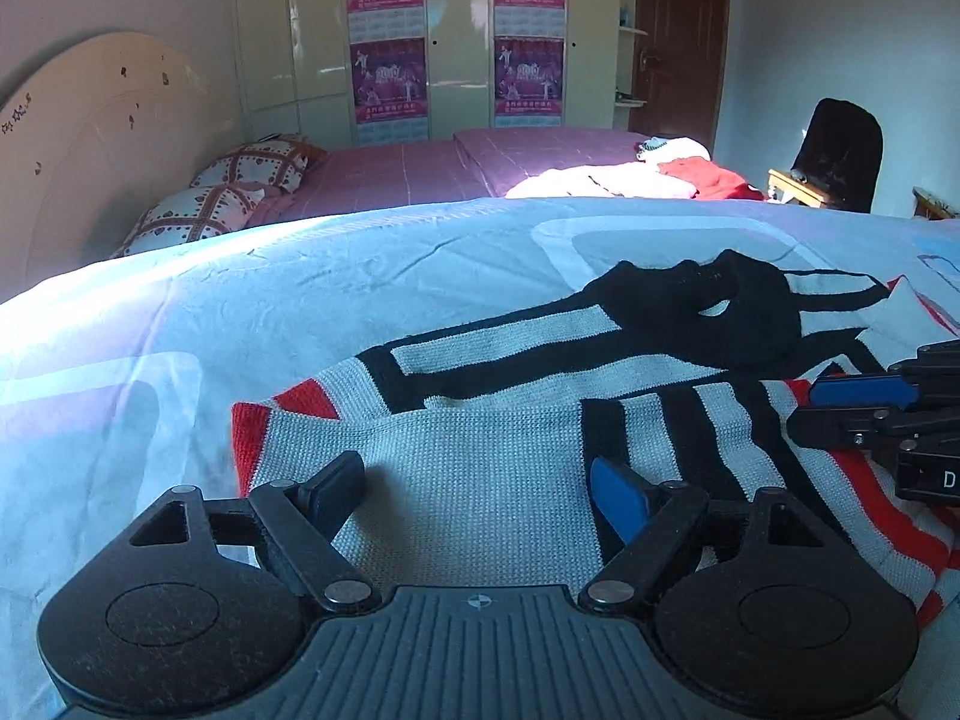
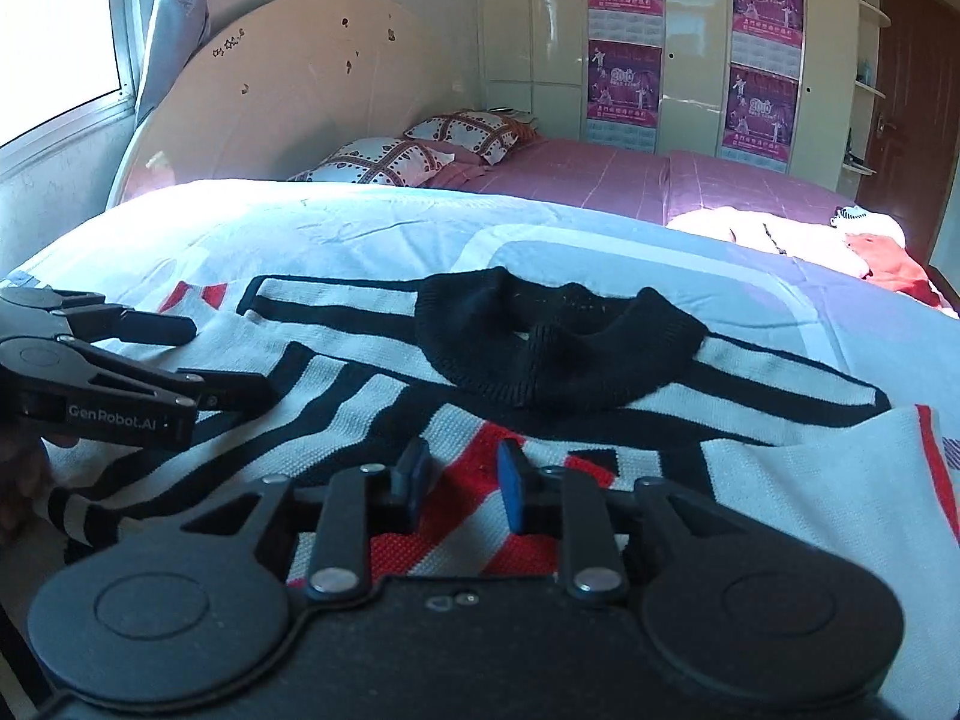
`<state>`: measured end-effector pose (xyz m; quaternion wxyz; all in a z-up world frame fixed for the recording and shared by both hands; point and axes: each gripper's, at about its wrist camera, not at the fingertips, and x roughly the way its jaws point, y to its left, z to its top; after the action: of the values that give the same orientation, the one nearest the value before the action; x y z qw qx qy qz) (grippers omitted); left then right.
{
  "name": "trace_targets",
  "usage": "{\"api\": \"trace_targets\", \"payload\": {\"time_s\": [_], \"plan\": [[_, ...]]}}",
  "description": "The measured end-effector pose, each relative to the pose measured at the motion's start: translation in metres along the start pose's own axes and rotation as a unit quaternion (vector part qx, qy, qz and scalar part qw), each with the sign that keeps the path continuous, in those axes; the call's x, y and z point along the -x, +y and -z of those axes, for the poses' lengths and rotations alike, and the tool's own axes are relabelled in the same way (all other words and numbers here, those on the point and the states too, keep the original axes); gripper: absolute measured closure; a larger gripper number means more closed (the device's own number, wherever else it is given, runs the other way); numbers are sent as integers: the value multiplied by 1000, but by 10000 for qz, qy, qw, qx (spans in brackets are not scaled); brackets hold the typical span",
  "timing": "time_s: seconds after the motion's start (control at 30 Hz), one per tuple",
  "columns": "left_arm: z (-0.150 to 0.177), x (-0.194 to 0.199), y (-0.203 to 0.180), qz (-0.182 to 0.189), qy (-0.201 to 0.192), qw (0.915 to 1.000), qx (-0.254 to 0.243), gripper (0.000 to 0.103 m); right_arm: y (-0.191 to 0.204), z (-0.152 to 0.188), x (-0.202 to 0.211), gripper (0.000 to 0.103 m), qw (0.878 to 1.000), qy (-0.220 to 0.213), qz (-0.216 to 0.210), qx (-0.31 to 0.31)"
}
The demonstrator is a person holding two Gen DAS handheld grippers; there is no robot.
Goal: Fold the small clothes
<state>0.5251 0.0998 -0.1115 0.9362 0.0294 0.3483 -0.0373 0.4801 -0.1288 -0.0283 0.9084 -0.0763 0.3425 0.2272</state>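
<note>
A small knit sweater (image 1: 480, 450) in white with black and red stripes and a black collar (image 1: 720, 312) lies flat on the pale blue bedspread (image 1: 300, 288). My left gripper (image 1: 480, 495) is open just above its white side panel, holding nothing. It also shows in the right wrist view (image 2: 204, 360), open, at the left. My right gripper (image 2: 462, 480) is open with a narrower gap over the red-striped lower front of the sweater (image 2: 540, 372), holding nothing. It also shows in the left wrist view (image 1: 840, 408), at the right edge.
A pink bed (image 2: 600, 174) with two patterned pillows (image 2: 384, 162) lies behind. A pile of white and red clothes (image 2: 840, 240) sits at the far right. A wardrobe with posters (image 1: 456, 30), a door and a dark chair (image 1: 840, 150) stand beyond.
</note>
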Motion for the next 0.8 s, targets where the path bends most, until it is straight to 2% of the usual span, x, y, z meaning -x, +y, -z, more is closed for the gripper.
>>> {"api": "trace_targets", "payload": {"time_s": [0.17, 0.4, 0.5, 0.57, 0.7, 0.73, 0.77, 0.8], "plan": [[0, 1, 2, 34, 36, 10000, 4, 20, -21, 10, 9, 80, 9995, -39, 241, -200], [0, 0, 4, 24, 36, 10000, 63, 19, -36, 15, 20, 81, 9992, 5, 316, -264], [1, 17, 6, 19, 40, 9999, 122, 19, -37, 14, 38, 78, 9988, -59, 253, -410], [7, 40, 6, 146, -157, 9995, 213, 19, -36, 16, 45, 77, 9988, -107, 180, -451], [23, 64, -8, 404, -182, 9983, 388, 19, -3, 26, 57, 77, 9987, -161, -376, -314], [28, 66, -13, 399, -162, 9984, 375, 19, -3, 26, 57, 78, 9987, -161, -376, -314], [34, 67, -16, 385, -113, 9985, 373, 19, 14, 33, 52, 78, 9992, 0, -387, -63], [40, 66, -18, 323, -39, 9988, 356, 19, 18, 36, 50, 78, 9996, 66, -254, 64]]}}
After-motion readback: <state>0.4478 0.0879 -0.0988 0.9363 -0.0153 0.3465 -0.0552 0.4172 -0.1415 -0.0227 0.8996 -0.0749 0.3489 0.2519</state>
